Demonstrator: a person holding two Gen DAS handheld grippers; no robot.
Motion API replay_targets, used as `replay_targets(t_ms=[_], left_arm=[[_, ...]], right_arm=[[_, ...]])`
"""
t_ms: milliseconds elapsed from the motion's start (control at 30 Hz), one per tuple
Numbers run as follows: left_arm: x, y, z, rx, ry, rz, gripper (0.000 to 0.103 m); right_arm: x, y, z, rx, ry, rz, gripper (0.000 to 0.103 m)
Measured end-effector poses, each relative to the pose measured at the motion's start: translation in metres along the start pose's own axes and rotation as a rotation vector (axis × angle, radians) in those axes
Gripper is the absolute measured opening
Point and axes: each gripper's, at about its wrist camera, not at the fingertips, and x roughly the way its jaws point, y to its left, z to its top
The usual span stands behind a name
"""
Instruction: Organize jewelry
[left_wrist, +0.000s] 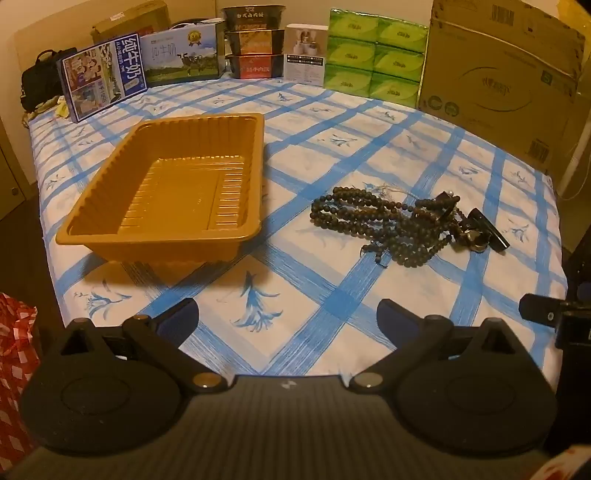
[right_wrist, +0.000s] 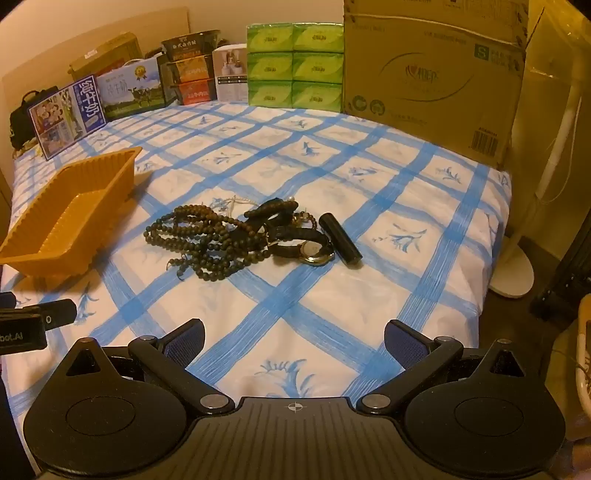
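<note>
Jewelry lies in one tangled heap on the bench (right_wrist: 369, 295), which wears a white cloth crossed with blue bands. Your dark bead strands (right_wrist: 199, 236) make up the left of the pile; to their right sit braided black cords (right_wrist: 280, 214), a wristwatch (right_wrist: 314, 253) with a round pale face, and a short black cylinder (right_wrist: 340, 238) that touches the watch's side. A thin pale chain (right_wrist: 231, 203) peeks out behind the beads. From the left wrist view the same bead strands (left_wrist: 373, 214) lie right of centre, well apart from the orange plastic tray (left_wrist: 110, 177).

That tray (right_wrist: 44, 221) stands left of the heap with nothing visible inside its ribbed floor.

Your left hand-held gripper (left_wrist: 288, 317) hangs low over the near edge of the cloth, fingers spread wide and grasping nothing. Your right hand-held gripper (right_wrist: 293, 336) is likewise released, spread wide over the cloth in front of the pile, not touching it. Each one shows at the edge of the other's view.

Along the far edge stand milk cartons (left_wrist: 103, 79), stacked dark food bowls (left_wrist: 253, 40), a white product box (left_wrist: 304, 53), green tissue packs (left_wrist: 375, 55) and a large cardboard box (left_wrist: 498, 74).
</note>
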Motion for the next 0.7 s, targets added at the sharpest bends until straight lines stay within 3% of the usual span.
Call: replay_targets(t_ms=[100,700], left_arm=[[-0.0029,0.0059,-0.0001,-0.058,-0.007,-0.028,0.102],[-0.0046,-0.0002,0.0004,-0.033,-0.025,-0.015,0.102]], right_arm=[[-0.0005,0.0001,0.0000,-0.004,-0.012,-0.005,0.102],[-0.0005,-0.0001,0.0019,0.003,-0.004,0.000,0.102]])
